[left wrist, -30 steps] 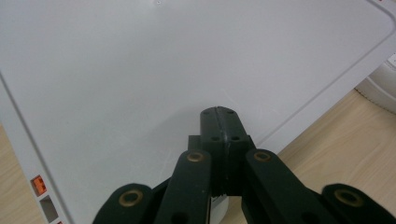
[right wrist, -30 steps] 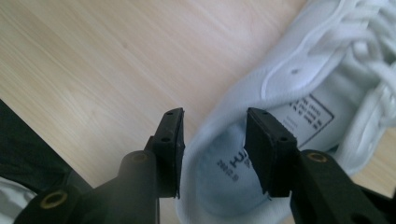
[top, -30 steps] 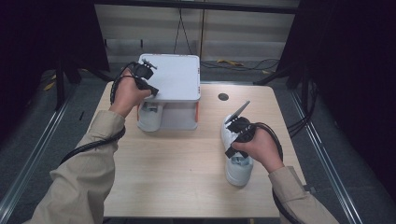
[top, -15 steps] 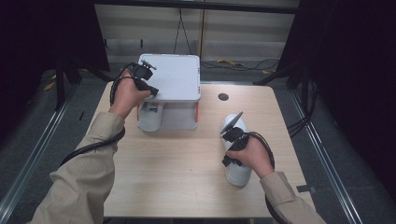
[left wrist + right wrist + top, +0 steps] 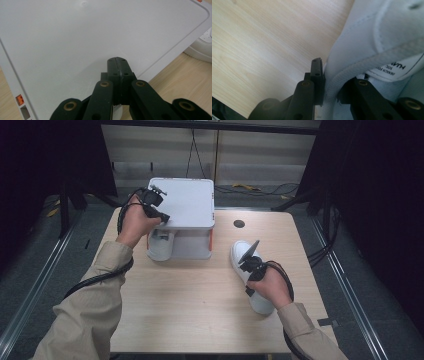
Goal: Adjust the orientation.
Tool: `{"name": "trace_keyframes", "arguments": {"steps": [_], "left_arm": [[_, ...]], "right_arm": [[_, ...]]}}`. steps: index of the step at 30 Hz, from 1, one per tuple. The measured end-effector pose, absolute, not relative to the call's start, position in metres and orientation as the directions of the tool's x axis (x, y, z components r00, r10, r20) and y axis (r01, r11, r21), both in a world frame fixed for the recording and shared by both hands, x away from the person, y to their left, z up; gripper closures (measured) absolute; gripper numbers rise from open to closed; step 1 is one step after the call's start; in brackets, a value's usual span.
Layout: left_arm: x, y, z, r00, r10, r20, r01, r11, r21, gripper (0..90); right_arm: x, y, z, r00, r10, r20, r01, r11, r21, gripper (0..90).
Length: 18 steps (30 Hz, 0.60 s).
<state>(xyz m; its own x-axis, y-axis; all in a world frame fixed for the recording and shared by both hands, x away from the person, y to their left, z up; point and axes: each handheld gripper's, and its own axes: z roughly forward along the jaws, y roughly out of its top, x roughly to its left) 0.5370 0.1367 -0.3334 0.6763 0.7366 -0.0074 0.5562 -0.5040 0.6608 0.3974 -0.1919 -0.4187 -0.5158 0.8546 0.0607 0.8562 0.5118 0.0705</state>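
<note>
Pale wooden table point(image 5: 200, 310): right gripper point(image 5: 332, 85) has sunk and its jaws have just closed onto the white sneaker's point(image 5: 250, 275) collar, ready for lifting; left gripper point(image 5: 117, 65), shut, rests on the grey box lid point(image 5: 75, 37).

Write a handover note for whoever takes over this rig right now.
Left gripper: shut, on top of the white box at its left edge.
Right gripper: jaws just closing on the collar of the right shoe, one jaw outside, one inside.
Other shoe: already inside the box, at its open front.
Left: probably lift the right shoe and put it in the box too.
</note>
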Motion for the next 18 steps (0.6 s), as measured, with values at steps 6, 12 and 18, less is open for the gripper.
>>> {"name": "trace_keyframes", "arguments": {"steps": [6,12,18], "left_arm": [[0.536,0.135,-0.333,0.674,0.739,0.003,0.554,-0.507,0.660,90.0],[0.536,0.136,-0.333,0.673,0.739,0.000,0.558,-0.508,0.657,90.0],[0.537,0.133,-0.332,0.669,0.743,0.011,0.561,-0.515,0.648,90.0]], "right_arm": [[0.401,-0.190,-0.422,-0.513,0.857,0.053,0.858,0.509,0.066,75.1],[0.399,-0.190,-0.416,-0.511,0.860,0.012,0.858,0.509,0.069,82.8],[0.390,-0.191,-0.391,-0.524,0.850,0.052,0.848,0.515,0.122,83.6]]}}
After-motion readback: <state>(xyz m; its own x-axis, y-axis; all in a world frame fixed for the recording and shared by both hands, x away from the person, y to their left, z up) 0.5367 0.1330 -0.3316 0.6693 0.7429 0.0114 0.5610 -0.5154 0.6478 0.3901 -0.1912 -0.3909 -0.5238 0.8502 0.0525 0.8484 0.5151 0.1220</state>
